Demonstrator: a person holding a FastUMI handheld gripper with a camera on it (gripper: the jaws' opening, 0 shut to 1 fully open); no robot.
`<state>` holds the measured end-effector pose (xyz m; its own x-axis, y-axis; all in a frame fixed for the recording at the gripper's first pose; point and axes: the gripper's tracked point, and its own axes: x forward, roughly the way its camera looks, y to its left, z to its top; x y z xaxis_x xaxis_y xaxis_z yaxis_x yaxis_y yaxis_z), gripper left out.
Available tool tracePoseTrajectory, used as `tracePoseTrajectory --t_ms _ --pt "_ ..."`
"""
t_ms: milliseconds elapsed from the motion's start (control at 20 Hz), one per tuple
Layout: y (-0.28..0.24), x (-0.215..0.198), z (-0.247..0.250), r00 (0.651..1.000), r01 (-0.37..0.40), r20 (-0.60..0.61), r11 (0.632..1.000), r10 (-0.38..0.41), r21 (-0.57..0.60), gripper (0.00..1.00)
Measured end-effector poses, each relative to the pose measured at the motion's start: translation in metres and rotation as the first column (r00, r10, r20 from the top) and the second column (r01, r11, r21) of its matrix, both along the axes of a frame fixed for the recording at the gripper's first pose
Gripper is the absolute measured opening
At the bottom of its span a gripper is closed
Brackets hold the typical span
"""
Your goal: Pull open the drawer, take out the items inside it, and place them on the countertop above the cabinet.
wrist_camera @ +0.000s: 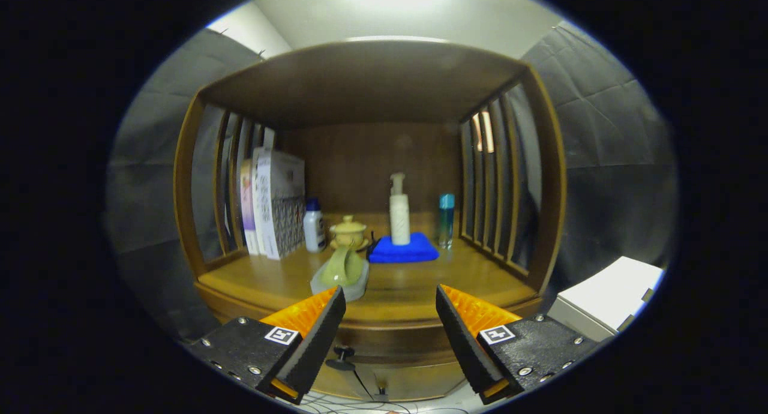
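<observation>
My gripper [390, 300] is open, fingers wide apart, held in front of a wooden cabinet. Nothing is between the fingers. Below the countertop [408, 282] runs the drawer front [396, 339], closed, with a small dark knob [342, 355] low between the fingers, nearer the left one. A green item in a clear packet [342, 271] lies on the countertop just beyond the left fingertip. What is inside the drawer is hidden.
On the countertop stand boxes [273, 204] at the left, a white bottle with a blue cap [313, 225], a lidded yellow cup [348, 233], a white pump bottle [399, 213] on a blue cloth [403, 250] and a teal bottle [446, 219]. A white box [606, 297] sits to the right of the cabinet.
</observation>
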<state>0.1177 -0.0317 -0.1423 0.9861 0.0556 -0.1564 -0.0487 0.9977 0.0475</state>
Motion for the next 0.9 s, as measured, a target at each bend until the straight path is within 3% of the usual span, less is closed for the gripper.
tracePoseTrajectory --t_ms 150,350,650,900 --pt "-0.020 -0.015 0.049 0.998 0.007 0.062 0.999 -0.010 0.042 0.94" --pt "-0.028 -0.050 0.099 0.995 0.003 0.098 1.000 -0.004 0.010 0.93" --pt "0.004 -0.101 0.151 0.986 -0.032 0.162 0.994 0.049 -0.105 0.93" --pt "0.034 -0.143 0.180 0.979 -0.049 0.194 0.998 0.055 -0.037 0.94"
